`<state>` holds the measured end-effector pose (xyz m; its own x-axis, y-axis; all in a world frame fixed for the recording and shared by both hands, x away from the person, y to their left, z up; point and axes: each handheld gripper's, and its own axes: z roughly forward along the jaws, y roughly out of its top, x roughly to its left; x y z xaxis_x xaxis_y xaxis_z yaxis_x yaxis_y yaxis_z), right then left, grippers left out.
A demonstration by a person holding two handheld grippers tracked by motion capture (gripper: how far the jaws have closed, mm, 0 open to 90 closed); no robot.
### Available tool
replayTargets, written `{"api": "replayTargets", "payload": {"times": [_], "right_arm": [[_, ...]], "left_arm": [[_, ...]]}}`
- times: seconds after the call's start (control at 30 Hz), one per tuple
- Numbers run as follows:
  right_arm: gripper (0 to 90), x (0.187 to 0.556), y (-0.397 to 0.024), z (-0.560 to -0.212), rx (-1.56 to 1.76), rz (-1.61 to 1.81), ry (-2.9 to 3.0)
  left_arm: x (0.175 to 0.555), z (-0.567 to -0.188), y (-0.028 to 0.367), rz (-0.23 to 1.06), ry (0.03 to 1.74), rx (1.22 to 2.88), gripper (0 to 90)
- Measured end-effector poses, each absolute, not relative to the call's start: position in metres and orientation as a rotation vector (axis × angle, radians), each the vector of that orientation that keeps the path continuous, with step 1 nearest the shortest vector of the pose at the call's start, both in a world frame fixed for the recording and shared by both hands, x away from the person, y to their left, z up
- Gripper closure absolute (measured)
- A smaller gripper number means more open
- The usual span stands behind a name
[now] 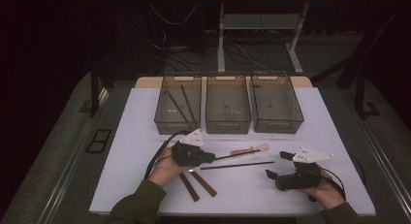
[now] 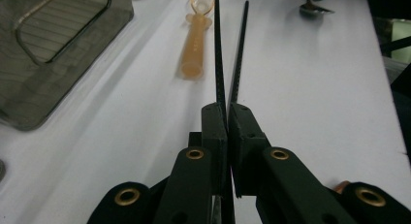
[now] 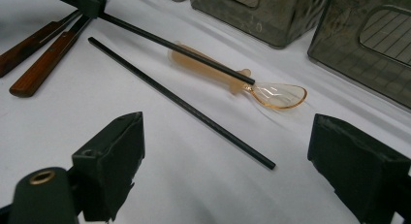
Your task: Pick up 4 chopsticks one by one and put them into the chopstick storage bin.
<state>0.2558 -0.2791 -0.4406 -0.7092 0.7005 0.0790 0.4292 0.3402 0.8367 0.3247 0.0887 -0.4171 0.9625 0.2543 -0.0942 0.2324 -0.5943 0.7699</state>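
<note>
My left gripper (image 1: 213,157) (image 2: 227,110) is shut on one end of a thin black chopstick (image 1: 237,154) (image 2: 216,44) (image 3: 179,49). The stick juts out to the right, its tip over an amber plastic spoon (image 1: 252,149) (image 2: 194,44) (image 3: 278,95). A second black chopstick (image 1: 237,165) (image 2: 240,49) (image 3: 194,112) lies flat on the white table (image 1: 145,117) just in front of it. My right gripper (image 1: 277,165) (image 3: 228,124) hovers at the right with its jaws wide apart and nothing between them. It faces the loose chopstick's end.
Three smoky clear bins (image 1: 178,128) (image 1: 228,128) (image 1: 277,128) stand in a row at the back; the left one holds two dark sticks (image 1: 175,106). Two brown wooden-handled utensils (image 1: 196,184) (image 3: 36,52) lie near the front edge by the left hand.
</note>
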Motion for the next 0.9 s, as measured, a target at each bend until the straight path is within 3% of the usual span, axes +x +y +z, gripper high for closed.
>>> {"api": "replayTargets", "payload": {"times": [0.9], "right_arm": [[13.5,0.257,-0.28,-0.439,1.043,1.302,2.279]], "left_arm": [[0.327,-0.375,0.126,0.088,0.439,2.126,85.3]]}}
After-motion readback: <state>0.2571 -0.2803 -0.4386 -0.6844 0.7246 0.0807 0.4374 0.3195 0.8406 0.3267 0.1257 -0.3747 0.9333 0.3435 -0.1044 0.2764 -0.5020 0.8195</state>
